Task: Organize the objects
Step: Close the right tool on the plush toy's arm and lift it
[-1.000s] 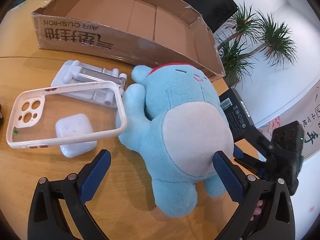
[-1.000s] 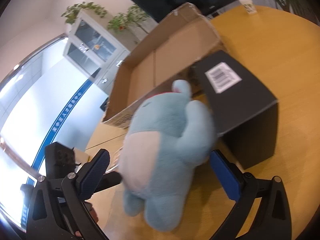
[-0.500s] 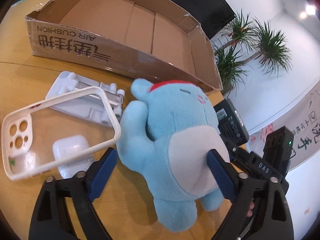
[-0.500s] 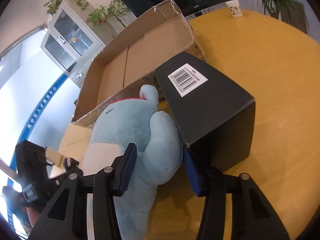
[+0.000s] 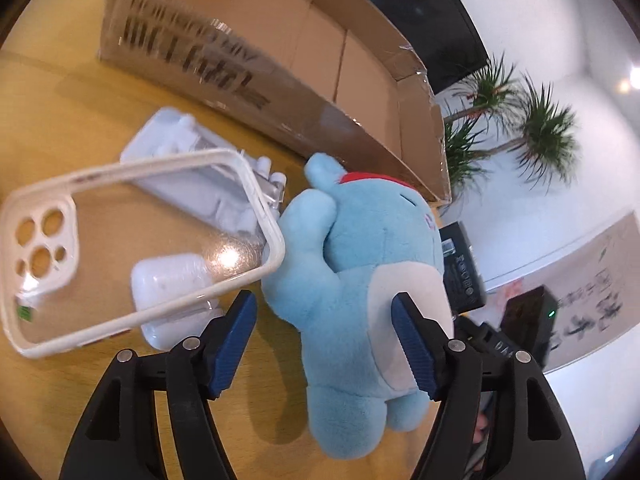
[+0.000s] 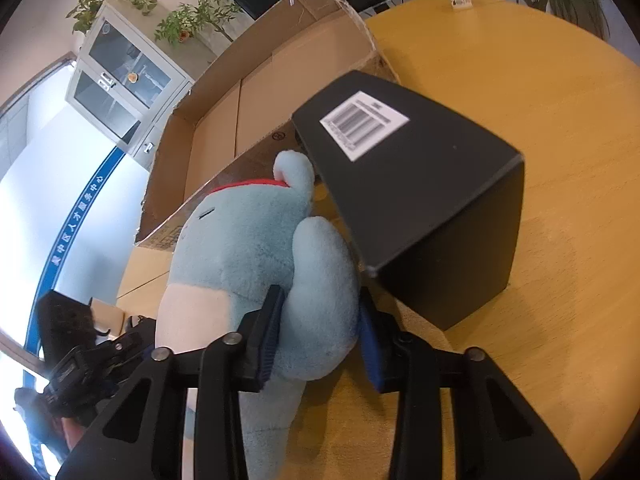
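Observation:
A blue plush toy [image 5: 360,264] with a white belly and red collar is held upright on the wooden table [image 5: 60,128], in front of an open cardboard box [image 5: 320,52]. My left gripper [image 5: 324,332] is shut on the plush toy's side and belly. My right gripper [image 6: 320,332] is shut on the plush toy's [image 6: 256,240] arm from the other side. The cardboard box [image 6: 256,92] lies just behind the toy in the right wrist view.
A clear phone case [image 5: 120,248] leans over a white earbud case [image 5: 172,292] and a white folding stand [image 5: 200,168], left of the toy. A black box [image 6: 420,200] with a barcode label stands right of the toy; it also shows in the left wrist view [image 5: 462,268].
Both grippers have closed from wide open onto the plush toy, the right one on its arm. The toy has been raised from lying to more upright.

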